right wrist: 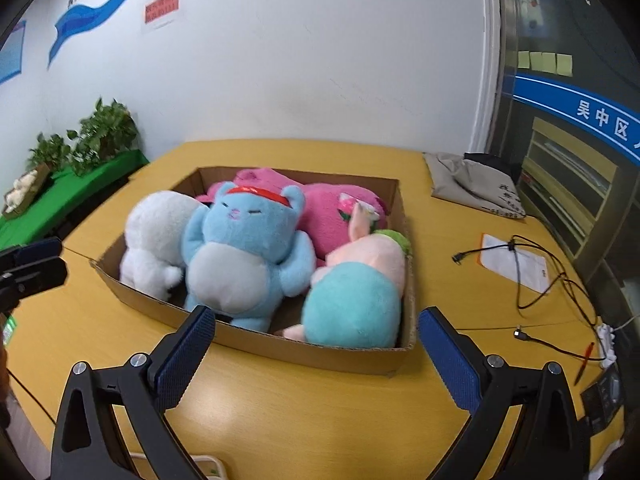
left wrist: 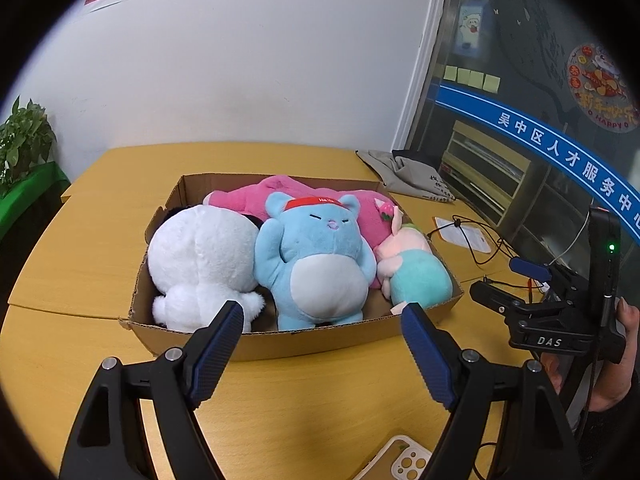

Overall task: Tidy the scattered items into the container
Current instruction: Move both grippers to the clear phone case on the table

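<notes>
A shallow cardboard box (left wrist: 304, 340) (right wrist: 340, 360) sits on the yellow table and holds several plush toys. A white plush (left wrist: 204, 260) (right wrist: 154, 236) lies at its left, a blue bear with a red headband (left wrist: 316, 256) (right wrist: 244, 256) in the middle, a pink plush (left wrist: 320, 196) (right wrist: 332, 216) behind, and a pink-and-teal plush (left wrist: 416, 276) (right wrist: 356, 304) at the right. My left gripper (left wrist: 322, 314) hangs open just before the box's near wall, nothing between its fingers. My right gripper (right wrist: 316, 316) is open too, over the near right corner, empty. In the left wrist view the right gripper (left wrist: 500, 284) shows at the right, held by a hand.
A grey cloth bag (left wrist: 408, 176) (right wrist: 476, 184) lies at the back right of the table. A black cable (right wrist: 536, 276) and a paper card (right wrist: 516, 264) lie to the right. A phone case (left wrist: 408, 460) sits near the front edge. Potted plants (right wrist: 104, 136) stand left on a green ledge.
</notes>
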A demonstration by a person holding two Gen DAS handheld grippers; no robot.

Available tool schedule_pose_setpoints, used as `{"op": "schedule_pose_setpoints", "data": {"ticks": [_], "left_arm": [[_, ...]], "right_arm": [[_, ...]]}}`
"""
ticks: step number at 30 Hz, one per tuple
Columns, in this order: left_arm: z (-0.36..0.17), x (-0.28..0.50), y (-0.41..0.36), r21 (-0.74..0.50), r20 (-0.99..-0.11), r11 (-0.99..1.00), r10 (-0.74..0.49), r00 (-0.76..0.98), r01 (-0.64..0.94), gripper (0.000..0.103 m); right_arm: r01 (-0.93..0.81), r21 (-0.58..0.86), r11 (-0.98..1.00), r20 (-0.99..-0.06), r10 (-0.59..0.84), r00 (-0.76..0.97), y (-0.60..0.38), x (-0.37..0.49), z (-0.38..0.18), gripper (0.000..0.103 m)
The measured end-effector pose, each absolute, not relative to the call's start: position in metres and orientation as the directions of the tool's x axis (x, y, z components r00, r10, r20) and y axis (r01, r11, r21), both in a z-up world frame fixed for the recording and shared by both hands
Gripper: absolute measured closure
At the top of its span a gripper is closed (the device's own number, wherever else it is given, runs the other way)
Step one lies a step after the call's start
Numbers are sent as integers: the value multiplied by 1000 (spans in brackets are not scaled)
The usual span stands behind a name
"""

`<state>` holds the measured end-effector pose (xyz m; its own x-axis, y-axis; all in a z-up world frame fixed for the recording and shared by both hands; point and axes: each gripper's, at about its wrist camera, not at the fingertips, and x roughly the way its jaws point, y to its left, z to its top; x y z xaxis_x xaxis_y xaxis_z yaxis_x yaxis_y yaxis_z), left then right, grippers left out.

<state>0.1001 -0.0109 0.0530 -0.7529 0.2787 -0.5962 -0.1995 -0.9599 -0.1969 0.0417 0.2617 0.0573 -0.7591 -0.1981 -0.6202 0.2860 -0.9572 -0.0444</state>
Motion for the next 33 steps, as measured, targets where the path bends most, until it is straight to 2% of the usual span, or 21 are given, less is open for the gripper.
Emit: {"op": "schedule_pose_setpoints", "data": {"ticks": [24, 33], "left_arm": [[37, 107, -4, -221, -633, -954, 298, -714, -202, 22], [-5, 146, -17, -227, -719, -959, 281, -636, -168, 22]], "right_arm": [[295, -18, -955, -633, -218, -743, 268, 41, 52, 0], [396, 26, -918, -667, -311, -677, 280, 77, 26, 0]]}}
